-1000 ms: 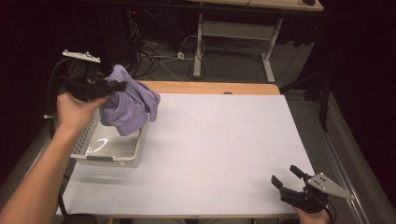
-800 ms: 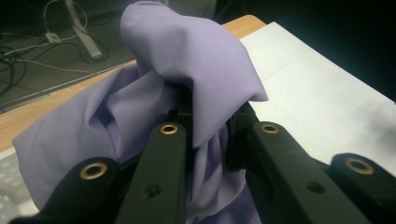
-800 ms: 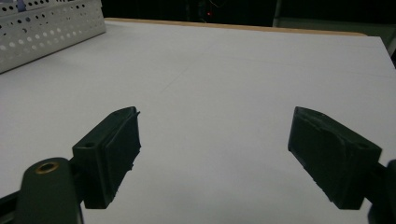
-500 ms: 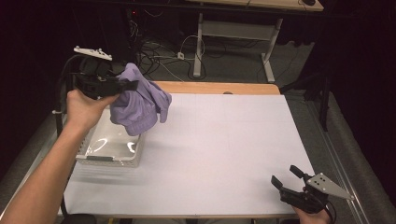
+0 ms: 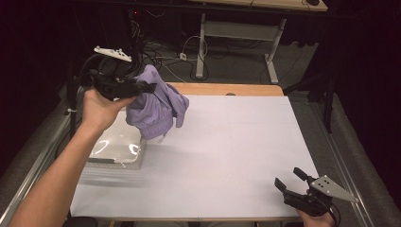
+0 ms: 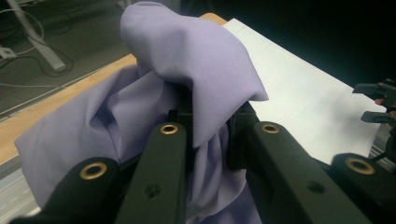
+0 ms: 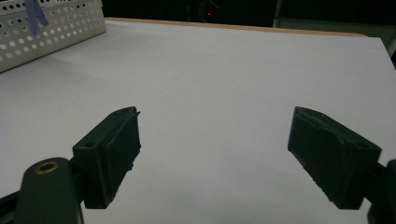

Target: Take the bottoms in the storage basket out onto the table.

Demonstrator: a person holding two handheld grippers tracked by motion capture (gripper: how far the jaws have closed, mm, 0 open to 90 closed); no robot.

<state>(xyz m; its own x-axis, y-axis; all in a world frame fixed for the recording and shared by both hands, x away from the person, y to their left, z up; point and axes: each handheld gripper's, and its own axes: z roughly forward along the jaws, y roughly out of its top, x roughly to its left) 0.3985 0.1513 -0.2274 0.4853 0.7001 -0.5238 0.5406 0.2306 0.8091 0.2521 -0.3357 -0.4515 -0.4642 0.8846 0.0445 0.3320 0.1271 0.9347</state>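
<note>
A: Hanging above the white basket, the purple cloth is clamped between the left gripper's jaws.

B: And the right gripper?

A: Far from the basket, at the table's near right corner; jaws spread, nothing between them.

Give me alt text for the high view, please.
The person's left gripper holds a bunched purple cloth in the air above a white perforated basket at the left of a white table. The right gripper rests open near the table's front right corner.
</note>
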